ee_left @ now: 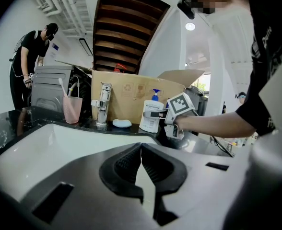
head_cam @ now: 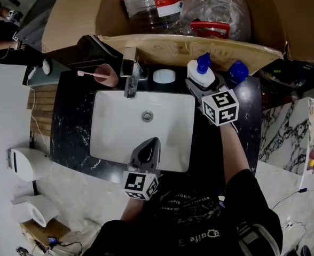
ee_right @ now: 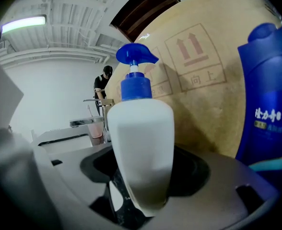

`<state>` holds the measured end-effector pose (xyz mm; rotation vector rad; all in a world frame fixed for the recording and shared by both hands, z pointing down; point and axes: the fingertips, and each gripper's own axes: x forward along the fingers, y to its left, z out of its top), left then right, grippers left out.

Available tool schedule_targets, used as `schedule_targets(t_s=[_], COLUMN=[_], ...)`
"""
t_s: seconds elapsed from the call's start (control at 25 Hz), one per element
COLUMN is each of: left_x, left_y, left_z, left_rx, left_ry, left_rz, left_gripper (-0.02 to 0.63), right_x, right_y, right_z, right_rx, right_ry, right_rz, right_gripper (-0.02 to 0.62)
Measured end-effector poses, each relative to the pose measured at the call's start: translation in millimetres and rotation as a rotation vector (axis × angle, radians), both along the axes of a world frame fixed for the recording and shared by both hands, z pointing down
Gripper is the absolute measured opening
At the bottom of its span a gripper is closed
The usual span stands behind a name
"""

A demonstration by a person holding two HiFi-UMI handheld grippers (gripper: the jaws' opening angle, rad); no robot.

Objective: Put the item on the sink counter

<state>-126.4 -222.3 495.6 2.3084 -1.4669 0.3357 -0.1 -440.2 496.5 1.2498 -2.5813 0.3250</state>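
Right gripper [head_cam: 197, 85] jaws clasped the upright pump bottle [ee_right: 141, 147], spout pointing right, over the far-right tabletop [head_cam: 71, 116]; left gripper [head_cam: 152, 143] jaws together.

Item: white pump bottle [head_cam: 202, 78] with blue pump head
Pose: upright
Place: back of black marbled table [head_cam: 71, 122], 1 o'clock from white basin [head_cam: 114, 129]
Hold: clasped between jaws of right claw [head_cam: 195, 87]
Base: contact with table not discernible
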Motion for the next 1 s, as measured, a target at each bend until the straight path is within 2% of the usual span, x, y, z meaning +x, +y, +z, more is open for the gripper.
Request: schedule_targets(t_s=[0.16,0.48,0.6,1.0], left_x=[-1.7,2.1,4.8,18.9], left_y=[2.0,12.6,18.4,44.0], left_z=[-0.7,-12.1,-18.1,-27.6], left_rx=[0.007,0.043,0.065,0.107], left_ry=[-0.010,0.000,0.010,0.059], left_rz=[-0.006,-0.002,0.001,0.021], left_gripper=[0.008,0.008,0.008,0.008], right_x=[3.3,23.0,23.8,17.1], right_y=[4.3,34.0,57.9,146.2], right_z=[-4.2,-48.3,-59.8,-73.3], right_rx=[0.007,0.086,0.082,0.097], right_ry=[-0.020,-0.060,-0.069,0.015], right_rz=[0.036,0.087,0.057,-0.033], right_gripper=[0.360,0.374,0.374,0.373])
